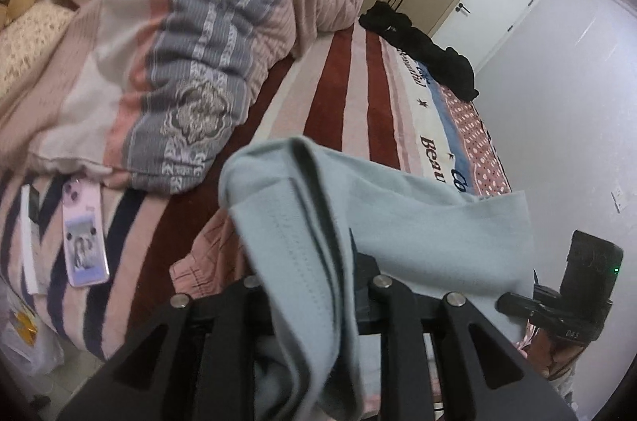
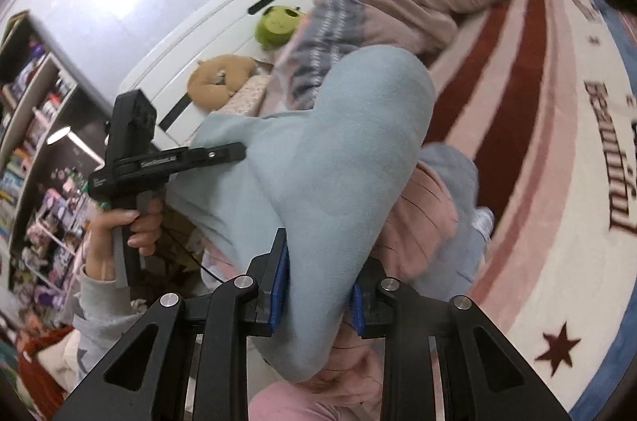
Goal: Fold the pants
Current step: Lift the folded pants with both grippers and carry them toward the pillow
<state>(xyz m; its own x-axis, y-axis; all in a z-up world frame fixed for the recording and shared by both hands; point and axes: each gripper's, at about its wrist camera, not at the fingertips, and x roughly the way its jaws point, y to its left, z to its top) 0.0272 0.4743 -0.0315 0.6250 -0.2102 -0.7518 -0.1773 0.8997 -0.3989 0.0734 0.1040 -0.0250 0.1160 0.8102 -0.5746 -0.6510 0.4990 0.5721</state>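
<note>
Pale blue pants (image 2: 326, 158) are held in the air over a bed (image 1: 346, 78), stretched between two grippers. The right gripper (image 2: 316, 295) is clamped on a thick fold of cloth. The left gripper (image 1: 314, 285) is draped by the cloth and appears closed on it, though its pads are hidden. A loosening hold could let the cloth slip, so the hanging leg might bunch unevenly. The striped bed is crowded: a rumpled quilt (image 1: 191, 54) at 11 o'clock, a phone (image 1: 83, 230) at 9, a dark garment (image 1: 422, 50) at 1. Wardrobes line the far wall.
</note>
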